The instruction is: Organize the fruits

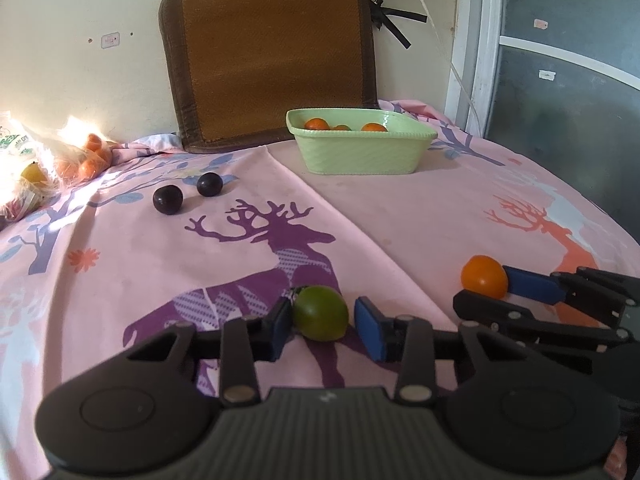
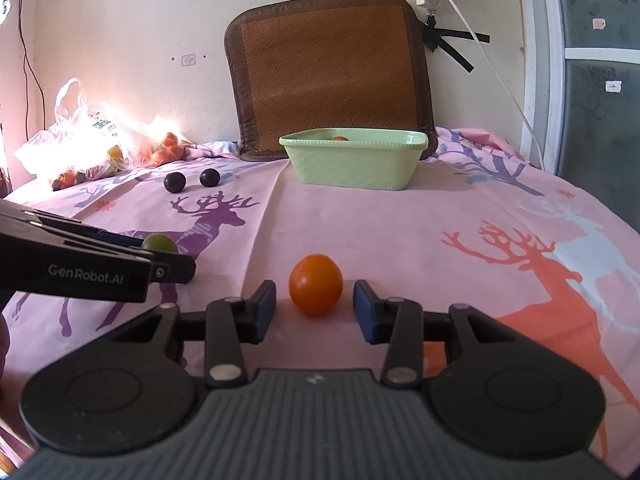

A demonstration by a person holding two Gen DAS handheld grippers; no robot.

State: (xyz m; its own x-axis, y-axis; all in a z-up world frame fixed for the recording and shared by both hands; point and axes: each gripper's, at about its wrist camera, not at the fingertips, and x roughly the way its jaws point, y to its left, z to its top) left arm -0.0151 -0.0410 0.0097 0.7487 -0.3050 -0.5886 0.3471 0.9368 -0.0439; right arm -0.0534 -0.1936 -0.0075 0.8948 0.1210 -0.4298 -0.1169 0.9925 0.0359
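My left gripper: jaws apart, green fruit between pads on cloth, left pad touching. My right gripper: jaws wide, orange fruit between, untouched. Green basin beyond, oranges inside. Two dark plums far left.

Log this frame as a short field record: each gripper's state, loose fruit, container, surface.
left gripper: open, fingers either side of green fruit, not clamped
right gripper: open, straddling orange fruit, gaps both sides
other loose fruit: two dark plums, apart, far left
container: green dish, holds some orange and green fruit
surface: pink deer-print cloth
background: plastic bag of fruit at far left
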